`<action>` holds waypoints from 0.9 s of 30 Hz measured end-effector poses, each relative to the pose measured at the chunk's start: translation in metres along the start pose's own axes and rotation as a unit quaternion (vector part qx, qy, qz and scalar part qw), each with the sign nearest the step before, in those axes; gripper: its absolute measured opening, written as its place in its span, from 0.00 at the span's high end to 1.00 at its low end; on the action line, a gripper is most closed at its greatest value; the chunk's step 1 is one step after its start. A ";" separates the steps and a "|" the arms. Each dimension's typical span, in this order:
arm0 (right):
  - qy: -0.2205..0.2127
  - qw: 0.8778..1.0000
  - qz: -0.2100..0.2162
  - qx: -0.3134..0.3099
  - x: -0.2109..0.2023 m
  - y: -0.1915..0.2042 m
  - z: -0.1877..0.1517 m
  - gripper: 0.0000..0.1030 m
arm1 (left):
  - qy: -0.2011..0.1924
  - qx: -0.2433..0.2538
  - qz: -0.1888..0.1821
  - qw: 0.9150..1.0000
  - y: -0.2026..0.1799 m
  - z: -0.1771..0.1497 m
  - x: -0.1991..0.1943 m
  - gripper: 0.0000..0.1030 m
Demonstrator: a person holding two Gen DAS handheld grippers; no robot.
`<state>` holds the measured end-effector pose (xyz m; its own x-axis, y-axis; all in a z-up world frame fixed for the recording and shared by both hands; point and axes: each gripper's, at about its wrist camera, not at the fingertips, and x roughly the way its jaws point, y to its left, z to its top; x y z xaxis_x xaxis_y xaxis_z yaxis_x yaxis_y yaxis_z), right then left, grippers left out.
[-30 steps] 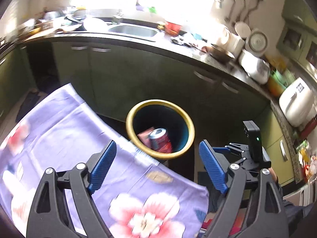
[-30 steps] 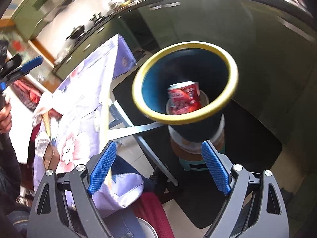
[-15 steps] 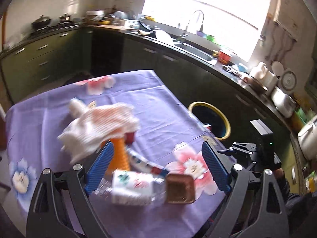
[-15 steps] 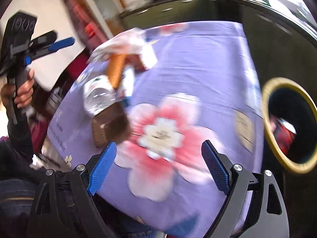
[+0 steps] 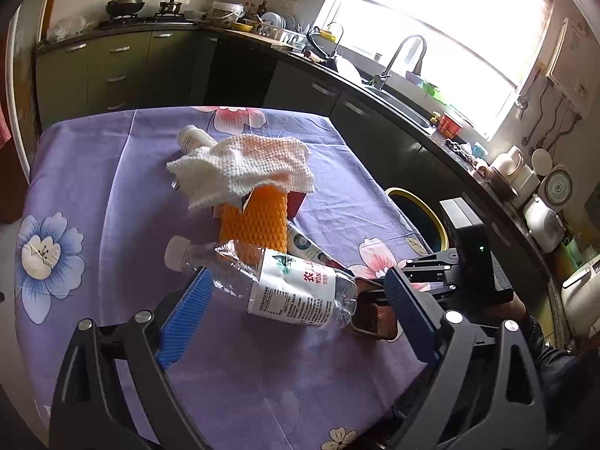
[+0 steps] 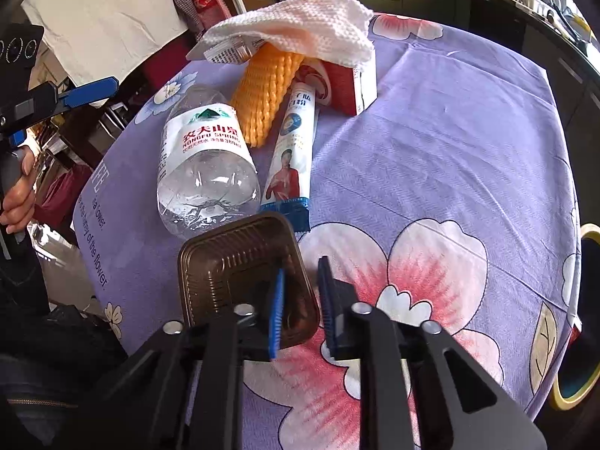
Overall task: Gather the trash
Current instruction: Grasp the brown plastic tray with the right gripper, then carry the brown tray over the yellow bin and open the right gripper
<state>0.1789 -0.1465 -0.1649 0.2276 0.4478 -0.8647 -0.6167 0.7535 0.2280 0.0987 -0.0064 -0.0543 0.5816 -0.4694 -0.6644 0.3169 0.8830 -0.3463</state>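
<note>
Tray (image 6: pixel 240 273), thin brown plastic, light & prob. flexy, at worktop (image 6: pixel 450 142) edge just beside bottle (image 6: pixel 206 165): right claw (image 6: pixel 300 300) has just closed, clamped on tray's rim wall. Left claw (image 5: pixel 296 315) apart, astride bottle, not gripping.

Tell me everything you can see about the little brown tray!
The brown tray is a small, squarish dish with rounded corners and ribbed walls, seemingly thin shiny plastic. It looks empty and sits tipped near the table's edge on the purple flowered tablecloth, right by the clear water bottle. The right gripper has just closed, its jaws pinching the tray's near wall.
</note>
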 end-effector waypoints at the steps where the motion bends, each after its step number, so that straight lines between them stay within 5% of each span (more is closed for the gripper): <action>1: 0.002 1.000 0.000 0.000 0.002 0.000 -0.001 0.92 | 0.001 -0.003 -0.001 1.000 0.001 -0.001 0.001 0.15; 9: -0.008 1.000 -0.001 0.016 -0.012 0.000 -0.014 0.94 | 0.011 -0.008 -0.010 1.000 0.006 -0.004 0.009 0.15; 15: -0.053 0.994 -0.015 0.092 -0.051 -0.043 -0.032 0.94 | 0.016 -0.001 -0.013 1.000 0.001 -0.004 0.011 0.14; 18: -0.091 0.979 -0.068 0.168 -0.081 -0.095 -0.050 0.94 | 0.022 -0.001 -0.015 1.000 -0.001 -0.003 0.016 0.14; 22: -0.118 0.944 -0.158 0.266 -0.109 -0.173 -0.073 0.94 | 0.030 0.000 -0.016 0.999 -0.003 -0.003 0.022 0.14; 27: -0.107 0.908 -0.222 0.340 -0.113 -0.245 -0.090 0.94 | 0.036 0.003 -0.017 0.999 -0.008 -0.004 0.026 0.14</action>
<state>0.2365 -0.4250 -0.1633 0.5265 0.0563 -0.8483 0.1623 0.9728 0.1653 0.1084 -0.0258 -0.0714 0.5153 -0.4971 -0.6981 0.3400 0.8663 -0.3659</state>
